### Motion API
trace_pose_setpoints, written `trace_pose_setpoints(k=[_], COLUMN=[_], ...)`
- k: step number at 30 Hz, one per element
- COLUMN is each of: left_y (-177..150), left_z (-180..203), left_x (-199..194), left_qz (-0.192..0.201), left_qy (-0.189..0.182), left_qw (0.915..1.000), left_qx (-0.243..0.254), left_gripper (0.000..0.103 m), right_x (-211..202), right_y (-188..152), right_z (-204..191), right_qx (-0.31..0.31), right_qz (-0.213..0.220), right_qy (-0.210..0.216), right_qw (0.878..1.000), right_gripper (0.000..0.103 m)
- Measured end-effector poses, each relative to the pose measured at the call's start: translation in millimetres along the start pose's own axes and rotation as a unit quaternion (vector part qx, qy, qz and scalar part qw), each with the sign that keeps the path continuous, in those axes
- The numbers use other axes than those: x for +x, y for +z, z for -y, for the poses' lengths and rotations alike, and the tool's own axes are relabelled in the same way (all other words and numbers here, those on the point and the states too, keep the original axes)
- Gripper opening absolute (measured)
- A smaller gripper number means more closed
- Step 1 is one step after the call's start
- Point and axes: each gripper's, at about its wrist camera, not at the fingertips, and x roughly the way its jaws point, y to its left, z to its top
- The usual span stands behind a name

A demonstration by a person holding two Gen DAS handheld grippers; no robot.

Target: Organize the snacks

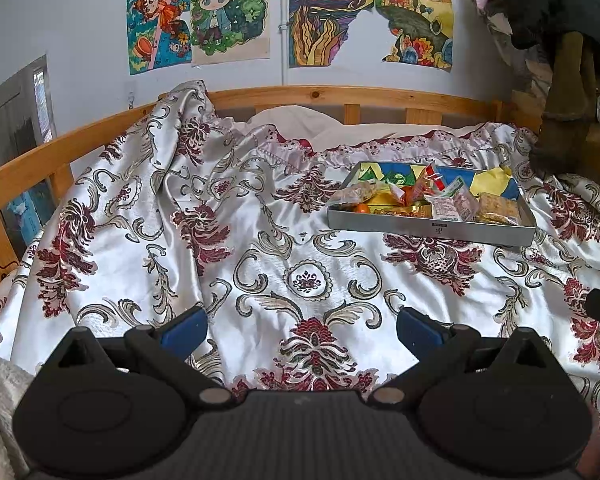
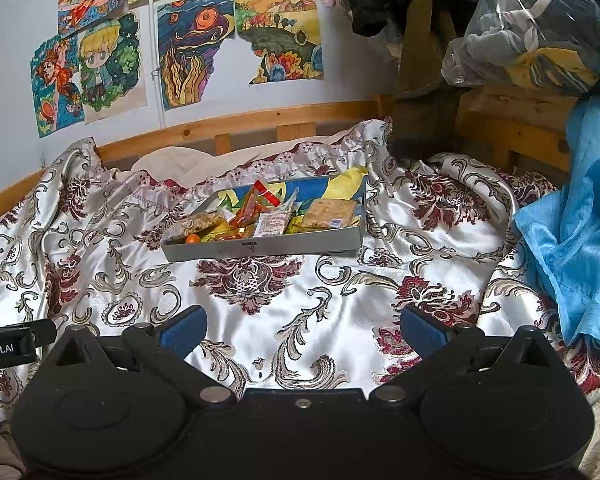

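A shallow grey box [image 1: 428, 230] [image 2: 260, 246] lies on the patterned bedspread, filled with several snack packets: a clear bag of crackers [image 1: 358, 192] [image 2: 200, 222], an orange packet [image 2: 254, 204], a white-labelled packet [image 1: 454, 202] and a flat biscuit pack [image 1: 498, 208] [image 2: 332, 212]. A small orange fruit [image 1: 362, 209] [image 2: 191, 239] sits in its near left corner. My left gripper [image 1: 302, 326] hovers open over bare bedspread, well short and left of the box. My right gripper [image 2: 302, 326] is open too, nearer than the box and slightly right, holding nothing.
The silky floral bedspread [image 1: 220, 240] is rumpled on the left. A wooden bed rail [image 1: 340, 94] runs behind. A blue cloth [image 2: 572, 240] is heaped at the right, and a plastic bag of clothes [image 2: 540, 28] sits above it. The other gripper's edge [image 2: 8, 344] shows at lower left.
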Motion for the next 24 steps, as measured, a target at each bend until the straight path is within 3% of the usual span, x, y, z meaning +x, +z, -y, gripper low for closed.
trace_pose_setpoints(k=[24], left_y=[0.0], left_z=[3.1], left_x=[-4.8], left_qz=[0.011], left_qy=[0.001], left_qw=[0.9999], left_qx=[0.009], left_gripper=[0.103], right_x=[-1.1], right_y=[-1.6], right_z=[-1.4], right_qx=[0.001], right_qz=[0.000], right_qy=[0.006], right_qw=[1.000], right_gripper=[0.102])
